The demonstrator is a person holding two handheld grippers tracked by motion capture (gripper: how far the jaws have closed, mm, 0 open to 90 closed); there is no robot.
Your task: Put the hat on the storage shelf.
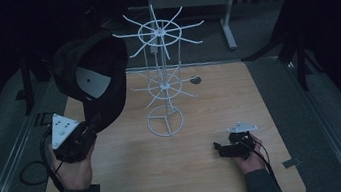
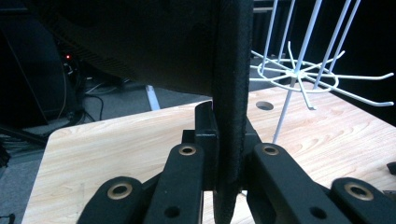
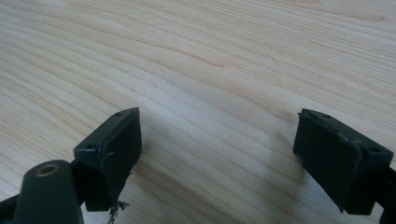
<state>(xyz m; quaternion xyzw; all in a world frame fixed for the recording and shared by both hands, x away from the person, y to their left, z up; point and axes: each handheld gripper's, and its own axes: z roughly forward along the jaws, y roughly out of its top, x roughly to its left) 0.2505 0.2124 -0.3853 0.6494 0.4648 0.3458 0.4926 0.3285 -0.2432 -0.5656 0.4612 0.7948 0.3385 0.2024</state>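
The black cap (image 1: 93, 79) hangs up in the air at the table's left side, held by its brim. The left gripper (image 1: 93, 125) is shut tight on that brim (image 2: 231, 116), w/ both jaws pressing it from each side. The brim runs straight up between them, and the cap's open side faces the camera. The white wire rack (image 1: 163, 77) stands just to the right of the cap, its top hooks (image 1: 122, 34) close by, so that is prob. where the cap goes next. The right gripper (image 1: 222, 148) rests low on the wooden table (image 1: 209, 100), well apart from the cap, jaws wide open and holding nothing.
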